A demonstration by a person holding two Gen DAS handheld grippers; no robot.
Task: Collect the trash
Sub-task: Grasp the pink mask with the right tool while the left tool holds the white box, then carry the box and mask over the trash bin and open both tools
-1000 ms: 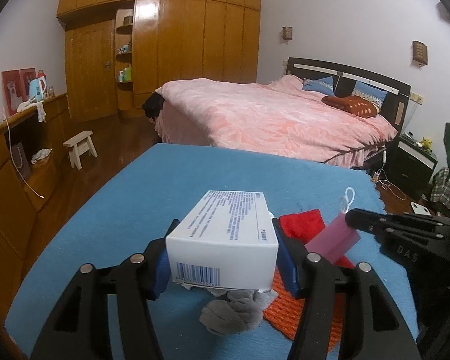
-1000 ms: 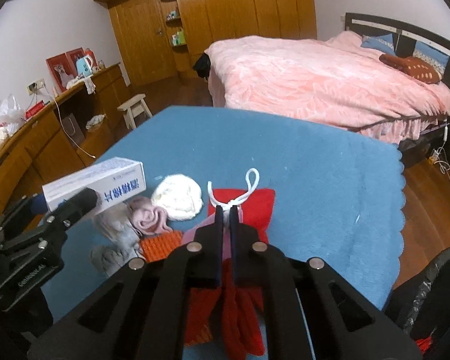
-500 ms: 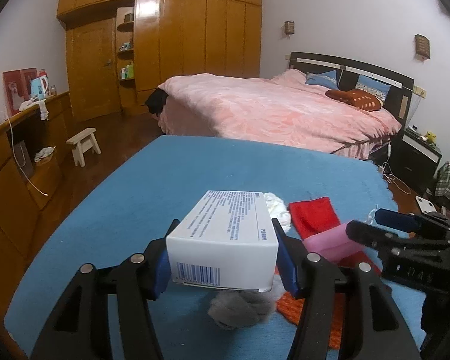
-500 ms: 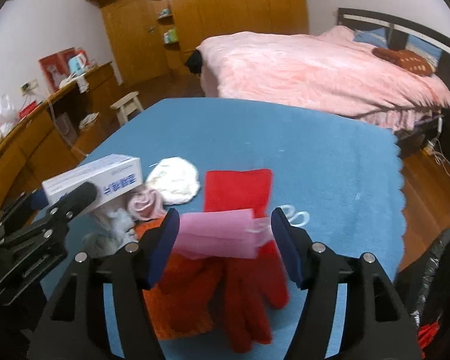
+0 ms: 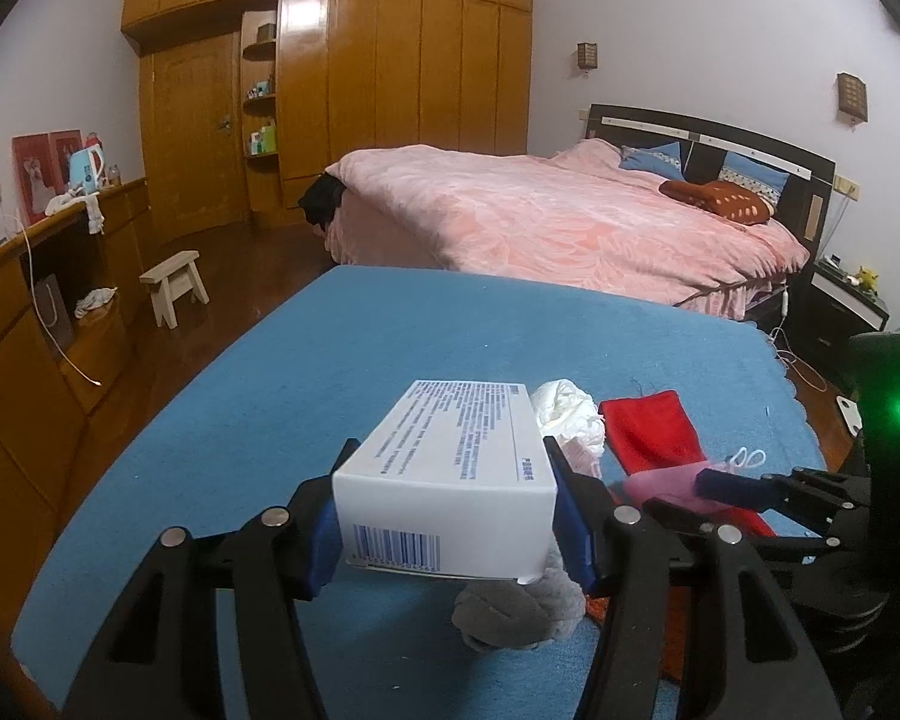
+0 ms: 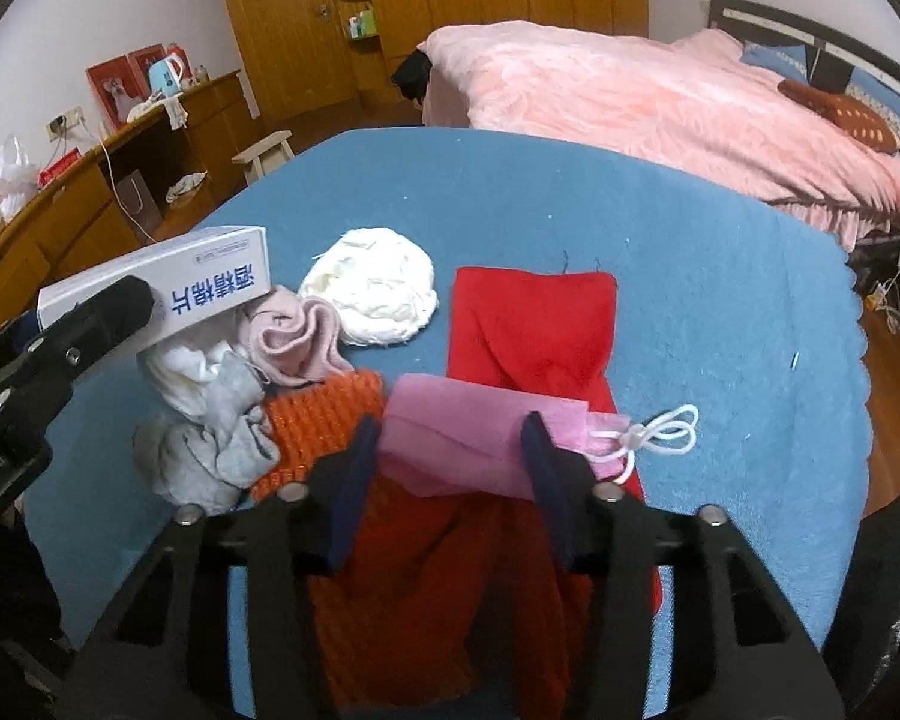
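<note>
My left gripper [image 5: 450, 480] is shut on a white printed box [image 5: 450, 456] and holds it above the blue cloth; the same box [image 6: 210, 276] shows at the left of the right wrist view. A pink face mask [image 6: 450, 432] with white ear loops lies on a red cloth [image 6: 534, 324]. My right gripper [image 6: 453, 444] straddles the mask, its jaws closing, and the mask runs on past the right finger. From the left wrist view the right gripper [image 5: 738, 489] is low at the right, beside the mask [image 5: 660, 480].
On the blue-covered table [image 6: 690, 240] lie a white wad [image 6: 372, 288], a pink sock [image 6: 294, 336], grey socks [image 6: 222, 420] and an orange knit piece [image 6: 318, 420]. A black bag [image 6: 894, 600] sits at the lower right. A pink bed [image 5: 570, 222] stands behind.
The right gripper let go of the mask's loop and opened wide. The mask dropped onto the red cloth. The gripper sank over it and its jaws narrowed. The left gripper kept still.
</note>
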